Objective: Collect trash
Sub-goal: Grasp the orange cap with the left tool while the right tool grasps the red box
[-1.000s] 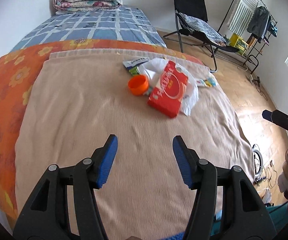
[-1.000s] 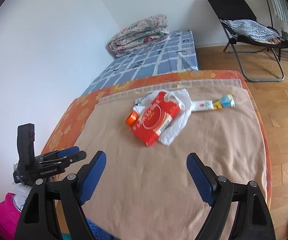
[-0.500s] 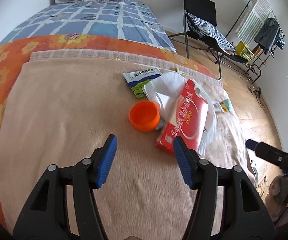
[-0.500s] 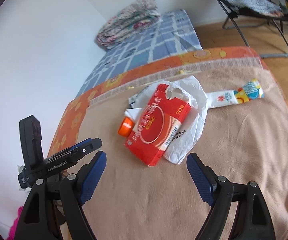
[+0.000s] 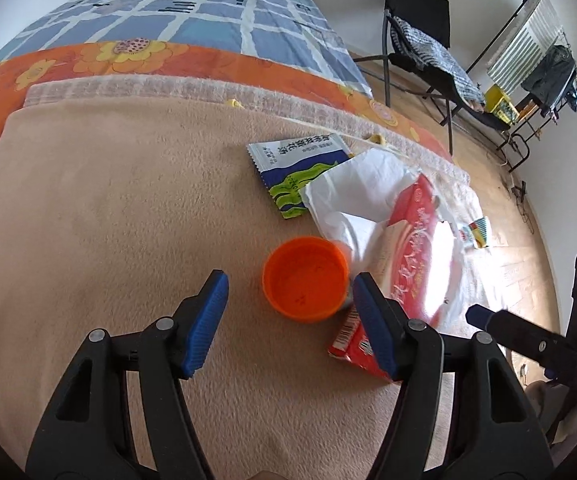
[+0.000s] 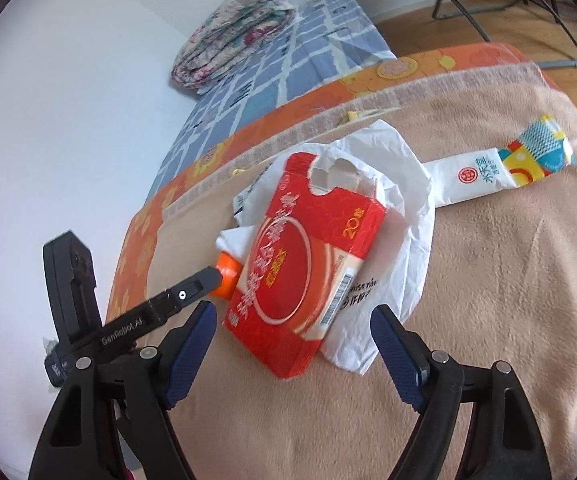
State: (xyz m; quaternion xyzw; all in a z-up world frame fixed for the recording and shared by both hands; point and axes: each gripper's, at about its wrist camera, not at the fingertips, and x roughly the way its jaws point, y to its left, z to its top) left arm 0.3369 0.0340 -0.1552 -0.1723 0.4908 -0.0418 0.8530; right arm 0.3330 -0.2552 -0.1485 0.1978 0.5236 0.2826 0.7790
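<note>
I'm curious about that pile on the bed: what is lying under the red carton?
The red carton lies on a crumpled white plastic bag, which spreads over the beige blanket. An orange cup sits against its side. Anything else beneath is covered.

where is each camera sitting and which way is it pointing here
Left wrist: on the left hand-held gripper, angled down at the orange cup on the beige blanket; its blue fingers show, and the right hand-held gripper's tip at the right edge.
Right wrist: on the right hand-held gripper, angled down at the red box lying on the white bag; its own fingers show, and the left hand-held gripper enters from the left.
Shared: cup, box, bag, blanket.
</note>
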